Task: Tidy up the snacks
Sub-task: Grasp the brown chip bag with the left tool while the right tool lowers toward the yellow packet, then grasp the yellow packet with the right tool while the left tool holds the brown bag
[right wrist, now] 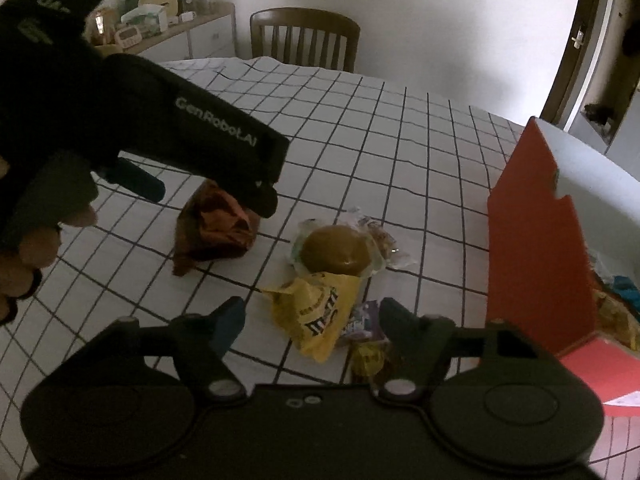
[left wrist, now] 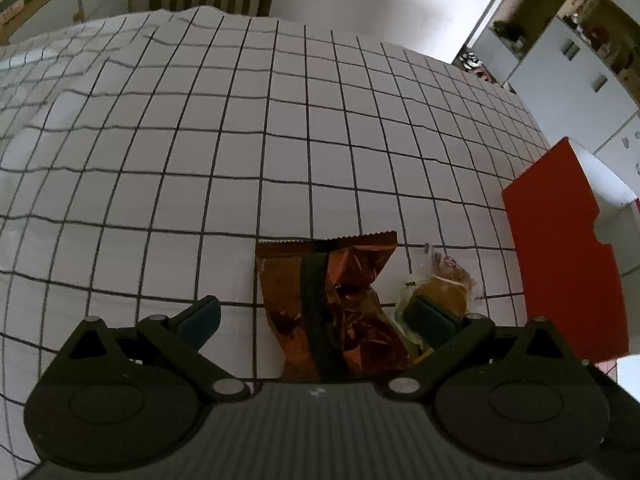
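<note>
Grippers open, left gripper (left wrist: 316,316) over brown packet (left wrist: 336,304); right gripper (right wrist: 310,322) seemingly astride yellow packet (right wrist: 316,312)

Left hand-held gripper (left wrist: 316,320) open; right hand-held gripper (right wrist: 310,322) open, angled downward.

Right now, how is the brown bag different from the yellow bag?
The brown bag is shiny copper foil with a dark stripe; the yellow bag is bright with printed letters. The brown bag lies alone, away from the red box; the yellow bag sits in a pile, touching the wrapped bun. Both are crinkled and lie on the checked tablecloth.
</note>
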`<state>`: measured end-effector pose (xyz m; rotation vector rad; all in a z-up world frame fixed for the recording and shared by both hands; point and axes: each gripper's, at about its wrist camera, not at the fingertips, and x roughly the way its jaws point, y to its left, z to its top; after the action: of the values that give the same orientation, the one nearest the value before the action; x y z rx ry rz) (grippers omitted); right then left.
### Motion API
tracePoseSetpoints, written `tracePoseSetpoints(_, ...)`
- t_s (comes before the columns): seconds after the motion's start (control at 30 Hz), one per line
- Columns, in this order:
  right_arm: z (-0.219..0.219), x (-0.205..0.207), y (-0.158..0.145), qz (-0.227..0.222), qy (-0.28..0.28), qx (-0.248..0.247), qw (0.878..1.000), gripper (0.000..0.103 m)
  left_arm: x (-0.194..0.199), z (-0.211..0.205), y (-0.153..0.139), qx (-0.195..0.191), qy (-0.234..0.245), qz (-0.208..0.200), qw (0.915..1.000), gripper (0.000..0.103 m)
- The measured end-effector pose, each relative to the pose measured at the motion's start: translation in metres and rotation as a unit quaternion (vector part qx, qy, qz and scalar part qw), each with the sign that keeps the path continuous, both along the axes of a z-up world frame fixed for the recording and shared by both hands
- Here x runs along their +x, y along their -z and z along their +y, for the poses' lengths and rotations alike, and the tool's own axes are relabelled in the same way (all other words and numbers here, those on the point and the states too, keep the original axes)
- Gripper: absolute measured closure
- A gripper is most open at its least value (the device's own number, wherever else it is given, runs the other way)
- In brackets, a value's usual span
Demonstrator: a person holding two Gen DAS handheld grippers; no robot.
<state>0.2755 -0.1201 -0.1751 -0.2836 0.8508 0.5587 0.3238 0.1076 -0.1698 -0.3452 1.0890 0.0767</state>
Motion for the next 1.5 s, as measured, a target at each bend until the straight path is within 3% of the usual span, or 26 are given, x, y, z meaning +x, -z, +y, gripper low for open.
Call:
tracePoseSetpoints(0.2, 0.01, 0.003, 0.007, -0.005, -0.012, -0.011, 1.0, 0.047, 0.003, 0.002, 0.009, -0.017, -0.01, 0.013, 0.9997, 0.027)
tracePoseSetpoints(0.27, 0.012, 0.004, 0.008, -0.007, -0.015, -0.012, 1.0, 0.05, 0.002, 0.002, 0.009, -0.027, -0.011, 0.012, 0.9995, 0.039)
tracePoseSetpoints(0.47, 0.011, 0.004, 0.004, -0.01, -0.014, -0.007, 1.0, 0.066, 0.0, 0.001, 0.005, -0.029, -0.007, 0.006, 0.9995, 0.051)
tracePoseSetpoints(1.0, -0.006, -0.007, -0.022, -0.021, 0.005, 0.036, 0.999, 0.089, -0.03, 0.015, -0.013, -0.036, -0.027, -0.003, 0.999, 0.054)
tracePoseSetpoints(1.17, -0.009, -0.012, -0.028, -0.025, 0.001, 0.038, 0.999, 0.088, -0.043, 0.014, -0.022, -0.035, -0.021, -0.014, 0.9991, 0.054)
tracePoseSetpoints(1.5, -0.007, 0.006, -0.01, 0.027, 0.009, 0.032, 0.999, 0.087, -0.066, 0.023, -0.03, -0.047, -0.023, -0.018, 0.9985, 0.054)
